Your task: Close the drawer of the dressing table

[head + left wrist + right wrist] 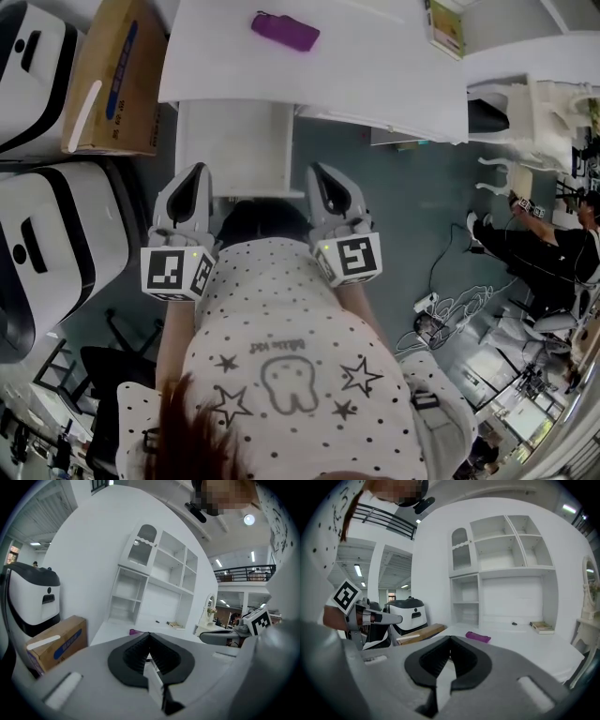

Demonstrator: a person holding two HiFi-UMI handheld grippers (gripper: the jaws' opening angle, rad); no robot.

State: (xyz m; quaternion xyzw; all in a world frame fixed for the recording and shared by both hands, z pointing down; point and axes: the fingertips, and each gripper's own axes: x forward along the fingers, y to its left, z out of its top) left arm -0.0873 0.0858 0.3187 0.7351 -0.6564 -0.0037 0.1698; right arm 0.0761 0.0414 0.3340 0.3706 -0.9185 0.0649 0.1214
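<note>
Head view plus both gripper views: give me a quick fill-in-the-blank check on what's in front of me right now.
1. The pouch lying on top of the dressing table is ____ in colour.
2. In the head view, the cardboard box stands to the ____ of the dressing table.
3. The left gripper and the right gripper both have their jaws ____, with nothing between them.

Missing words: purple; left; shut.
</note>
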